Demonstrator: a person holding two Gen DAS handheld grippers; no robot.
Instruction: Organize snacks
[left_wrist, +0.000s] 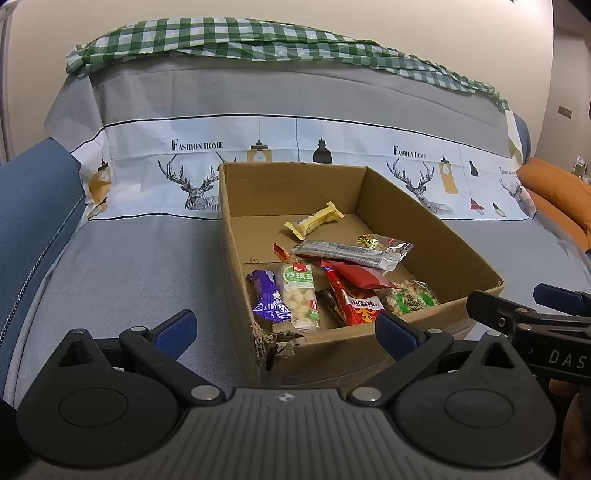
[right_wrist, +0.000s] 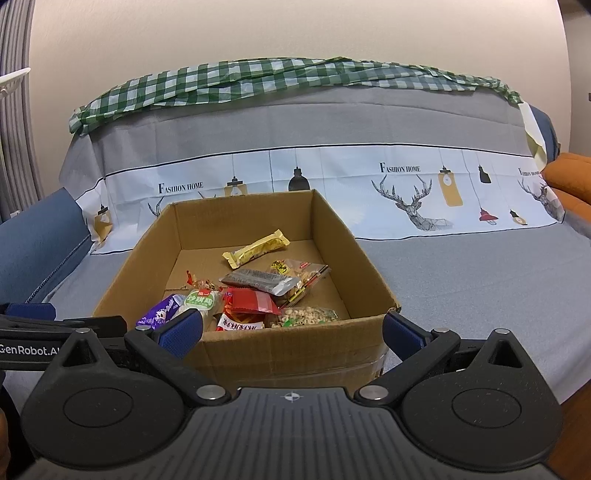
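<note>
Blue-padded, the left gripper (left_wrist: 286, 334) and right gripper (right_wrist: 291, 332) both gape wide, holding and touching nothing, just before the cardboard box (right_wrist: 284, 350) on the sofa (right_wrist: 461, 280); the snacks (right_wrist: 255, 291) lie inside it.

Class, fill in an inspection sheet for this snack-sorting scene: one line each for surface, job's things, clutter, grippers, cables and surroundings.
Surface: sofa seat under a grey cover with a deer-and-lamp print band.
Job's things: open cardboard box on the seat, its near corner torn; inside, loose and partly overlapping, a yellow bar, silver pack, purple pack, green-label pack, red packs and a puffed-grain pack.
Clutter: nothing seen outside the box.
Grippers: left gripper and right gripper both open, empty, in front of the box's near wall.
Cables: nothing seen.
Surroundings: green checked cloth along the sofa back, orange cushion at right, plain wall behind.
</note>
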